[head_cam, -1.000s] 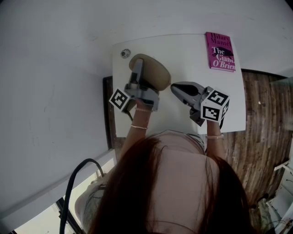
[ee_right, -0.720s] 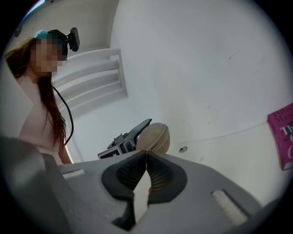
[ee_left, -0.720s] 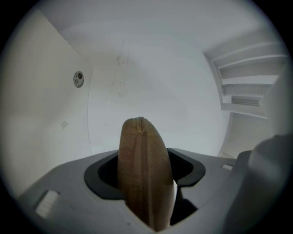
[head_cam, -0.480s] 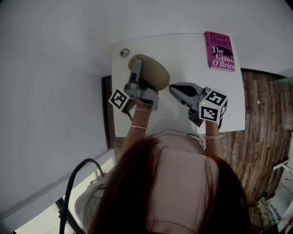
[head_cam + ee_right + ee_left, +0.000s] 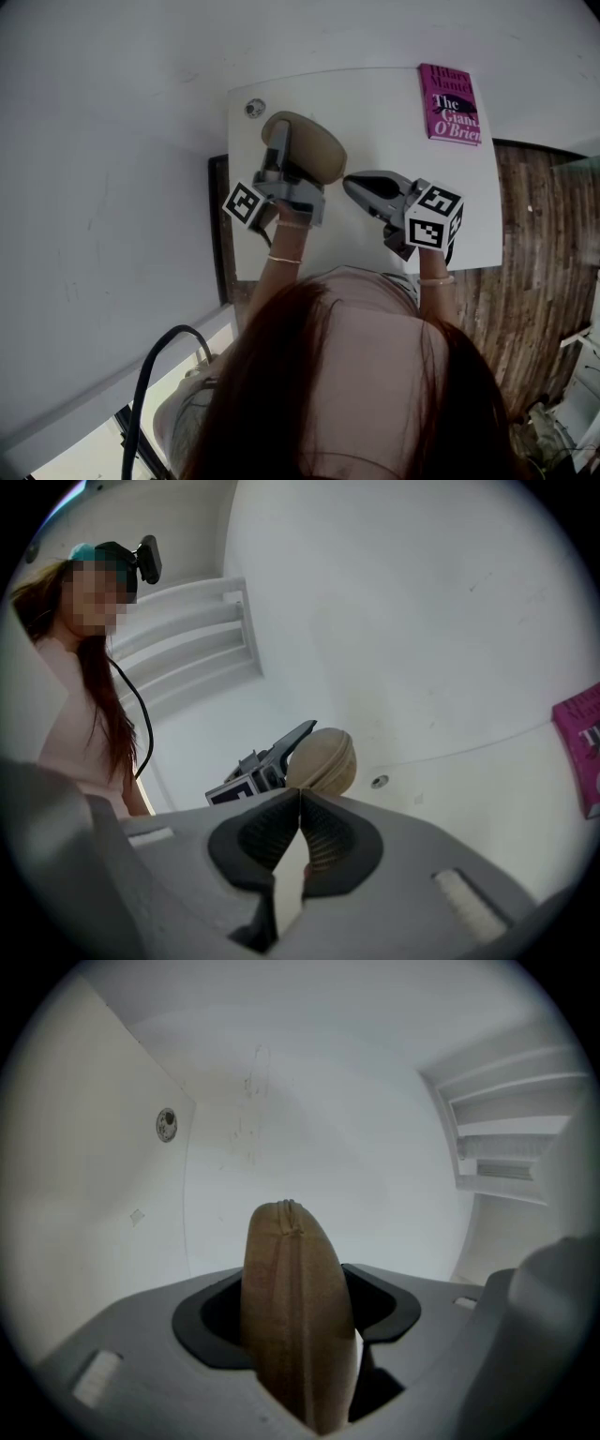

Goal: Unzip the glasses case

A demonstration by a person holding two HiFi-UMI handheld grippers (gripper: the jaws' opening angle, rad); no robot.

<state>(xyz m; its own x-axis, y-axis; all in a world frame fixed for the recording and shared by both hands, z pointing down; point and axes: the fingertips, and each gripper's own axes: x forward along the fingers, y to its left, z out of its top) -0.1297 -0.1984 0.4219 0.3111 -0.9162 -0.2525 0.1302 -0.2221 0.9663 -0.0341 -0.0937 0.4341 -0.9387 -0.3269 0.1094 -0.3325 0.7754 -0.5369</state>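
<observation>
White table [image 5: 375, 122] against a white wall, wood-plank floor [image 5: 534, 234] to its right. Nearest: left tool [image 5: 279, 139], clenched on the tan glasses case [image 5: 314, 150]. The case stands on edge between the jaws over the table's left part, its zip seam running along the narrow edge. Beside it: right tool [image 5: 349, 184], jaws pressed together on nothing, tip just right of the case. Far left: small round metal fitting [image 5: 254, 109]. Far right corner: pink book [image 5: 451, 105], lying flat
</observation>
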